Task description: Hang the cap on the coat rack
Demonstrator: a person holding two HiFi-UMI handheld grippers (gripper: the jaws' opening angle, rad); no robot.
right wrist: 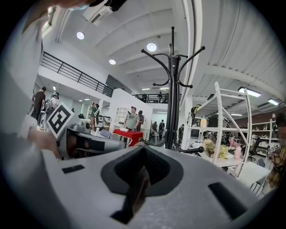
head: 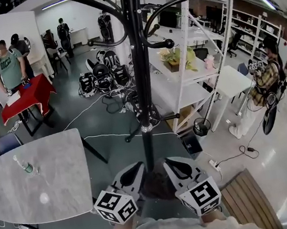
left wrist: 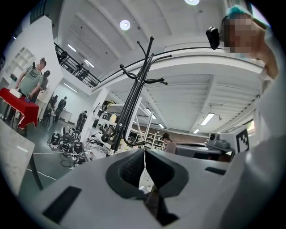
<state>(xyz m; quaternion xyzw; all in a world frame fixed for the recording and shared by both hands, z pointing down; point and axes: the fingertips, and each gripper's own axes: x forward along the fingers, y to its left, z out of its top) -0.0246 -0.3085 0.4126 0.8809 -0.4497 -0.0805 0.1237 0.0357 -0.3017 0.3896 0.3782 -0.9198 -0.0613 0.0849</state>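
The black coat rack [head: 140, 85] stands straight ahead, its curved hooks spreading overhead. Low in the head view both grippers sit side by side just before its pole. Between them hangs a dark brown cap [head: 156, 184]. My left gripper [head: 135, 171] is shut on its left side and my right gripper [head: 172, 167] is shut on its right side. In the left gripper view the pads of the left gripper [left wrist: 144, 172] meet over a strip of brown fabric, the cap [left wrist: 154, 197], with the rack [left wrist: 129, 105] beyond. The right gripper [right wrist: 142, 172] likewise pinches the cap [right wrist: 136, 188], with the rack [right wrist: 172, 89] ahead.
A grey marble table [head: 36, 179] with a small bottle [head: 26, 166] stands to the left. White shelving [head: 191, 78] rises right of the rack, with a floor fan [head: 202, 127] and a wooden pallet [head: 245, 197] nearby. Bags [head: 101, 75], cables and people are farther off.
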